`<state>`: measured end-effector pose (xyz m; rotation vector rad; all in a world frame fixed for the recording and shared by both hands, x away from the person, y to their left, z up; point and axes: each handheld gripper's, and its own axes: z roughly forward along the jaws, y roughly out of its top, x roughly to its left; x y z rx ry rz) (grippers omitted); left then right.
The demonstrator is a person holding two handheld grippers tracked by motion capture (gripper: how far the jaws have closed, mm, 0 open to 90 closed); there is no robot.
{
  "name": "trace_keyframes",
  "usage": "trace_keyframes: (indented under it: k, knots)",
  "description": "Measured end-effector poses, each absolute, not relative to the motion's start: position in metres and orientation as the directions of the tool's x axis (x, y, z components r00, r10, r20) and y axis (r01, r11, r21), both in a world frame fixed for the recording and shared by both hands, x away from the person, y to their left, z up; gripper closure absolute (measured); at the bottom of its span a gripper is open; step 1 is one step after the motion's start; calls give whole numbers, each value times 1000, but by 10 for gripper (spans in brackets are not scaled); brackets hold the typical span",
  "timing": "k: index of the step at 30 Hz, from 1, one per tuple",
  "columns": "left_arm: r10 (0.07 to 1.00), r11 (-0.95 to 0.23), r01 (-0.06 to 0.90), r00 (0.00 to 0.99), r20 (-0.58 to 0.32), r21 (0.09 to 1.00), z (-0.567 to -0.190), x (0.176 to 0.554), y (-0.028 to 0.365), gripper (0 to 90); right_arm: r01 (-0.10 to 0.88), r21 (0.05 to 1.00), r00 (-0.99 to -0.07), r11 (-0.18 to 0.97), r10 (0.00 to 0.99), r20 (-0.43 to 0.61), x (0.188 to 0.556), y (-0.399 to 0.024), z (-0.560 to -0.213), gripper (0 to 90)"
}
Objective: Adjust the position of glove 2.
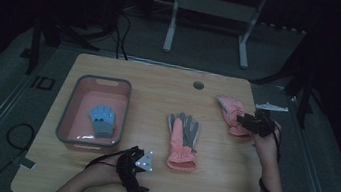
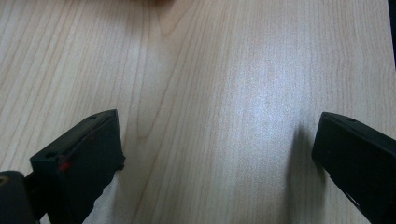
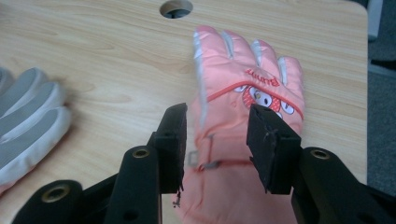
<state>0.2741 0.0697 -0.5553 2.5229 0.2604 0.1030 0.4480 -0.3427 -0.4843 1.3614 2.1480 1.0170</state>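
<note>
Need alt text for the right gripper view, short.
The right gripper hovers open, its black jaws on either side of a pink glove with a cartoon face, lying flat on the wooden table. A grey-palmed glove lies at left.

On one wooden table (image 1: 207,182): three gloves, namely one pink glove (image 1: 232,114) with a cartoon face, one pink glove with grey palm (image 1: 182,143), and one small blue glove (image 1: 103,120); one pink bin with grey rim (image 1: 68,112); two handheld grippers, left gripper (image 1: 141,165) and right gripper (image 1: 250,121).
</note>
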Motion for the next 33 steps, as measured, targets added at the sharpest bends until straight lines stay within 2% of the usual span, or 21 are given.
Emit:
trace_keyframes:
  k: [13, 16, 17, 19, 23, 25, 33]
  knots:
    - [212, -795, 171, 977, 3, 582, -555, 275, 72, 19, 671, 701, -401, 242, 914, 69, 488, -349, -514, 559]
    - [211, -793, 170, 978, 2, 585, -555, 275, 72, 19, 687, 697, -383, 206, 917, 107, 492, -354, -520, 589]
    - [211, -794, 170, 978, 3, 584, -555, 275, 72, 19, 684, 695, -391, 222, 916, 92, 493, -353, -523, 596]
    - [210, -792, 169, 978, 2, 587, -554, 275, 73, 19, 677, 697, -399, 234, 914, 81, 493, -351, -526, 632]
    - [214, -783, 175, 977, -6, 597, -552, 275, 75, 19, 678, 695, -403, 239, 912, 80, 492, -348, -528, 818]
    - [215, -782, 177, 977, -9, 597, -553, 275, 75, 19, 679, 696, -396, 235, 915, 78, 490, -347, -528, 866]
    - [214, -787, 176, 977, -6, 591, -553, 275, 74, 19, 686, 692, -324, 225, 946, 14, 471, -333, -503, 895]
